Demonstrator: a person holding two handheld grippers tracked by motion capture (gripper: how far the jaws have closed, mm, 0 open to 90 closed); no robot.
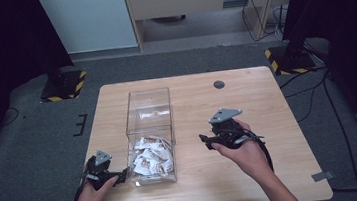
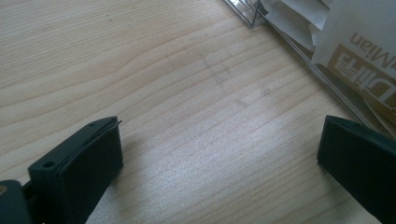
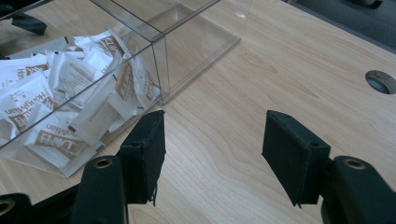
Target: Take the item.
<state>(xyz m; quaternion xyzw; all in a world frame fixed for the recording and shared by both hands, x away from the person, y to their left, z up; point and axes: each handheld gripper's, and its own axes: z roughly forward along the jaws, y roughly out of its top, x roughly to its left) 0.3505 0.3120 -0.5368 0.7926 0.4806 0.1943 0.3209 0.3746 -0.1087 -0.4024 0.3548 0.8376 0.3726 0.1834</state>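
Sachets (image 1: 151, 156) — white packets with brown print — lie heaped in the near end of a clear plastic box (image 1: 147, 103) that stands lengthwise on the wooden table (image 1: 256, 97); its far end holds nothing. The left gripper (image 1: 120, 177) rests on the table just beside the box's near left corner, jaws spread wide with only bare wood between them. The right gripper (image 1: 205, 139) hangs above the table to the right of the box, apart from it, pointing toward its side wall — its jaws stand partly apart and grip nothing. A round hole (image 1: 219, 84) sits in the tabletop farther back.
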